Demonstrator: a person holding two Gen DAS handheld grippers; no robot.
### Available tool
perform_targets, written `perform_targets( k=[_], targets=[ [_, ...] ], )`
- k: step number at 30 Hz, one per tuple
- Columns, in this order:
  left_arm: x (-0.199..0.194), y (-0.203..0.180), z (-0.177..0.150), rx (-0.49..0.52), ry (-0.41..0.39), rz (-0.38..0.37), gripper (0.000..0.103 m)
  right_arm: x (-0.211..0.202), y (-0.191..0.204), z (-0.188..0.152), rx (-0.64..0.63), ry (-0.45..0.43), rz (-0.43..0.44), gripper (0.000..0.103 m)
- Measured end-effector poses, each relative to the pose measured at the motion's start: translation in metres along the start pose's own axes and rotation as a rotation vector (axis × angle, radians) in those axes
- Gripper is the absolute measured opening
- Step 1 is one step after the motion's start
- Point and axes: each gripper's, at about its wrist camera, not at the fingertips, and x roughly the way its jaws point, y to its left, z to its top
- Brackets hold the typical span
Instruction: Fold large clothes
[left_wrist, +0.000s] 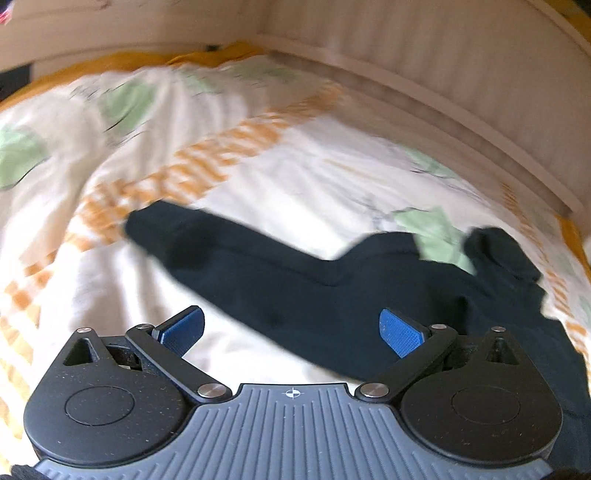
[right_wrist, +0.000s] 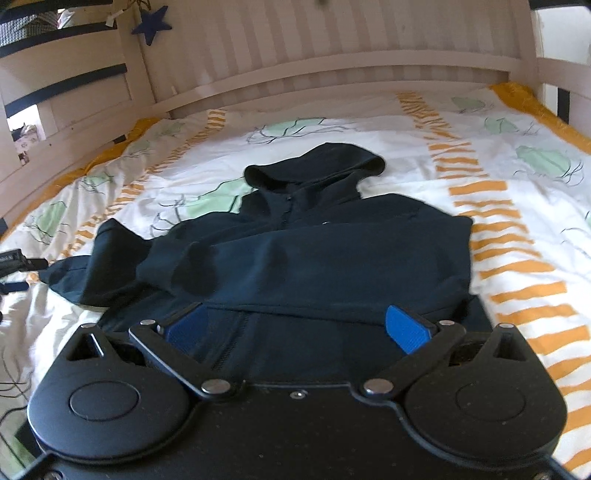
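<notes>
Navy hoodie flat mid-bed, white quilt bare all round; both grippers' jaws apart, nothing btwn.

no readable text, labels or numbers

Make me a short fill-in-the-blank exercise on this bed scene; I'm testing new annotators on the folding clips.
1. The dark hoodie lies on a patterned duvet with its ____ pointing toward the slatted headboard.
2. One sleeve is folded ____ the hoodie's body.
3. The right gripper has its jaws ____, with nothing between the pads.
4. A dark blue ____ hangs on the bed frame, upper left in the right wrist view.

Missing words: hood; across; open; star
</notes>
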Motion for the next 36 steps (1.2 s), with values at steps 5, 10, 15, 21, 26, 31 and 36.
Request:
perform_targets(
  k=[5, 10, 15, 21, 26, 31, 36],
  targets=[
    [0.027, 0.038, 0.007, -0.125, 0.048, 0.019, 0.103, 0.006, 0.015, -0.001, -0.014, 0.017, 0.009, 0.102],
    [0.059, 0.057, 0.011, -0.164, 0.086, 0.039, 0.103, 0.015, 0.031, -0.003, -0.033, 0.046, 0.02, 0.102],
    [0.081, 0.062, 0.015, -0.173, 0.065, 0.04, 0.102, 0.025, 0.042, -0.006, -0.045, 0.076, 0.035, 0.102],
    [0.088, 0.08, 0.028, -0.297, 0.007, 0.027, 0.047, 0.033, 0.052, -0.009, -0.072, 0.102, 0.041, 0.102],
    [0.062, 0.095, 0.038, -0.369, -0.094, 0.014, 0.007, 0.036, 0.052, -0.01, -0.062, 0.116, 0.048, 0.102],
    [0.002, 0.078, 0.068, -0.28, -0.225, -0.01, 0.007, 0.032, 0.05, -0.009, -0.036, 0.106, 0.062, 0.102],
    [-0.049, 0.028, 0.102, -0.115, -0.297, -0.102, 0.007, 0.027, 0.048, -0.008, -0.019, 0.097, 0.079, 0.102]
  ],
)
